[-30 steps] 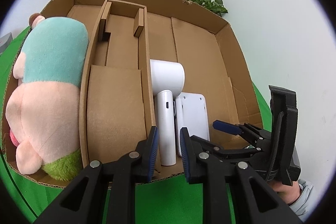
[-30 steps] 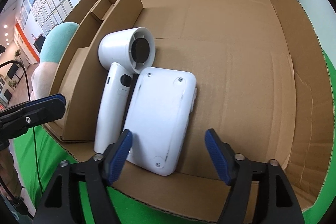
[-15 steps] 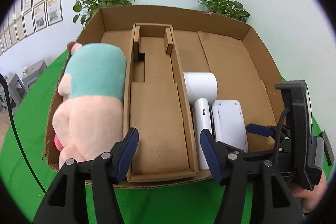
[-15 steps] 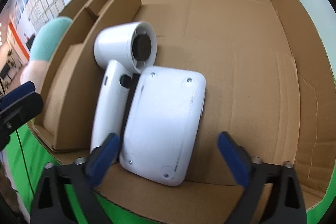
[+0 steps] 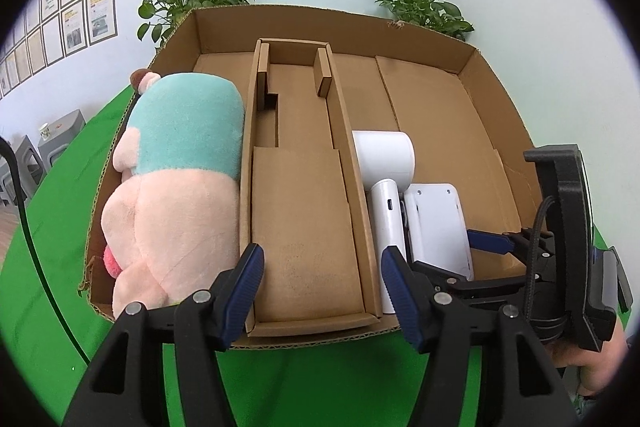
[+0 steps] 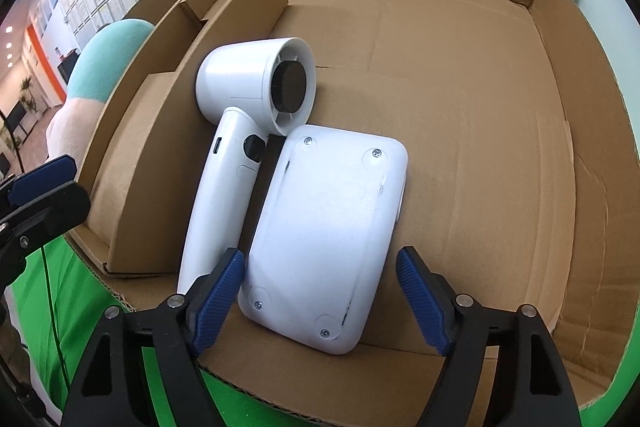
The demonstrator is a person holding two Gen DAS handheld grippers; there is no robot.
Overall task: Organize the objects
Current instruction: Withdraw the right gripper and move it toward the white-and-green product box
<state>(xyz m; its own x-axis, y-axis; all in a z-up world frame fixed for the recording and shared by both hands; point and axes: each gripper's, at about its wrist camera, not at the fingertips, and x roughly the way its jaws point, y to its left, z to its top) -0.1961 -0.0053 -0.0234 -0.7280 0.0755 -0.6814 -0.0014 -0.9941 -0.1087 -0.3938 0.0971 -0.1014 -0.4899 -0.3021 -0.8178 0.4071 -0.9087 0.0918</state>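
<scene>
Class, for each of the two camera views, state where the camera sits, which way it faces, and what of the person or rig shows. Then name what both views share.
Left wrist: sits on the left gripper, looking forward and down into the box at its plush and divider; its own open fingers, the right gripper and a bit of hand show.
Right wrist: sits on the right gripper, looking into the box's right section at the dryer and white case; its own open fingers and the left gripper's tip show.
Shared: box, plush, dryer, case.
</scene>
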